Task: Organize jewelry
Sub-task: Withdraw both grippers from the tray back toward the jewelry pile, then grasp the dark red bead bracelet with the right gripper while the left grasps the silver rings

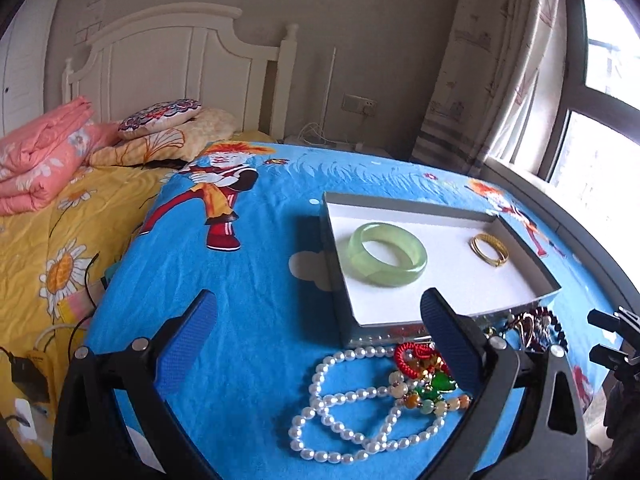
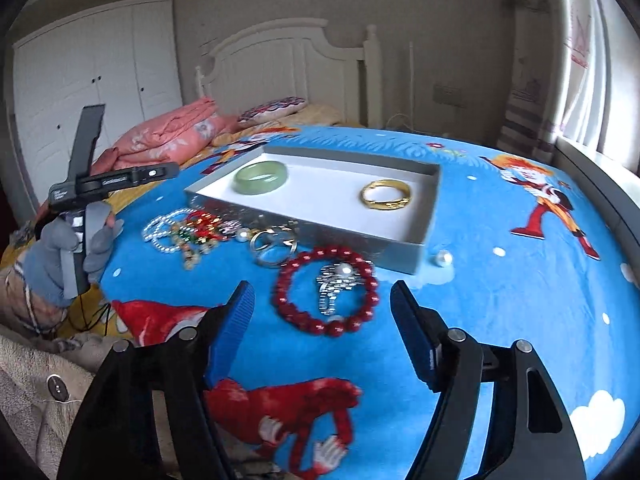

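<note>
A shallow grey box (image 1: 524, 254) (image 2: 430, 200) with a white floor sits on the blue cartoon blanket. In it lie a green jade bangle (image 1: 387, 255) (image 2: 261, 177) and a gold bangle (image 1: 489, 249) (image 2: 386, 195). In front of the box lie a pearl necklace (image 1: 344, 404) (image 2: 162, 228), a red-and-green charm string (image 1: 424, 376) (image 2: 198, 230), a red bead bracelet (image 2: 326, 294) around a silver brooch (image 2: 336, 284), a silver ring (image 2: 274, 248) and a loose pearl (image 2: 444, 258). My left gripper (image 1: 320, 312) is open above the pearls. My right gripper (image 2: 322, 302) is open, just short of the red bracelet.
The left gripper's handle and a gloved hand (image 2: 72, 248) show at the left of the right wrist view. Folded pink quilt (image 1: 44, 148) and a pillow (image 1: 160, 118) lie at the bed's head. A cable and charger (image 1: 32, 372) lie on the yellow sheet. A window (image 1: 600, 120) is at the right.
</note>
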`<action>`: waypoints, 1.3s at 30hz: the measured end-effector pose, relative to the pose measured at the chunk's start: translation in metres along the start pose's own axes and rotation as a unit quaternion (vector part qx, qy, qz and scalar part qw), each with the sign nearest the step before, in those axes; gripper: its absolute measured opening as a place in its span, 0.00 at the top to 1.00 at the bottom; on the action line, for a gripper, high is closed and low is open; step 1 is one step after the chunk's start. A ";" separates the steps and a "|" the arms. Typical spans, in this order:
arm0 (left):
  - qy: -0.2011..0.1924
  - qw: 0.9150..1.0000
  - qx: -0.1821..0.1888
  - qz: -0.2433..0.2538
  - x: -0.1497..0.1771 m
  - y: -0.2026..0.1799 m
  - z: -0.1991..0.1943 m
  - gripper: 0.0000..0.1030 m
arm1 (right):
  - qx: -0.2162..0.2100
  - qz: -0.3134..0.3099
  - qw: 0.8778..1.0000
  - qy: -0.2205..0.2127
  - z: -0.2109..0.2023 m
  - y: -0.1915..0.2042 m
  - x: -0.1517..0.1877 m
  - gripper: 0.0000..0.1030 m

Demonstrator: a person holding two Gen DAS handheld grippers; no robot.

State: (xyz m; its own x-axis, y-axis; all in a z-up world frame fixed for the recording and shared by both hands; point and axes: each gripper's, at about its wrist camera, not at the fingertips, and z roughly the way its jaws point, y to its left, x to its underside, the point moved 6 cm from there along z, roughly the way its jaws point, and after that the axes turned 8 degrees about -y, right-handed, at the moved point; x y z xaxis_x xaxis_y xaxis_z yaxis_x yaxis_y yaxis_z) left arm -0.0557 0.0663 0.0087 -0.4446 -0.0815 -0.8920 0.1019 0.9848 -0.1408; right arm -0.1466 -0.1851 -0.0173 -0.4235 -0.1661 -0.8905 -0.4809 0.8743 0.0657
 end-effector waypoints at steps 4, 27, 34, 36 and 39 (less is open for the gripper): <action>0.012 1.000 0.015 0.014 0.004 -0.005 0.005 0.02 | -0.012 -0.039 0.999 0.017 0.017 0.026 -0.002 0.53; 0.029 0.992 0.001 0.122 0.017 -0.035 0.011 0.02 | 0.003 -0.052 0.995 0.082 0.057 0.026 0.011 0.81; 0.030 0.992 0.002 0.125 0.016 -0.040 0.007 0.02 | 0.007 -0.029 0.999 0.045 0.042 0.016 0.004 0.85; 0.031 0.992 0.013 0.126 0.017 -0.048 0.002 0.02 | 0.012 -0.016 1.000 0.020 0.032 0.008 -0.006 0.85; 0.033 0.991 0.047 0.125 0.020 -0.071 -0.006 0.02 | 0.024 0.002 1.000 -0.015 0.017 -0.005 -0.019 0.85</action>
State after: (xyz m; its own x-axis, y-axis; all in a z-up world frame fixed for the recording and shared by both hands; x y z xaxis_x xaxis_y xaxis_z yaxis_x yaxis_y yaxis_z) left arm -0.0770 -0.0045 0.0031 -0.4517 0.1758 -0.8747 0.2961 0.9544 0.0389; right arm -0.1230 -0.1791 -0.0081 -0.4028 -0.1490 -0.9031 -0.4420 0.8956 0.0494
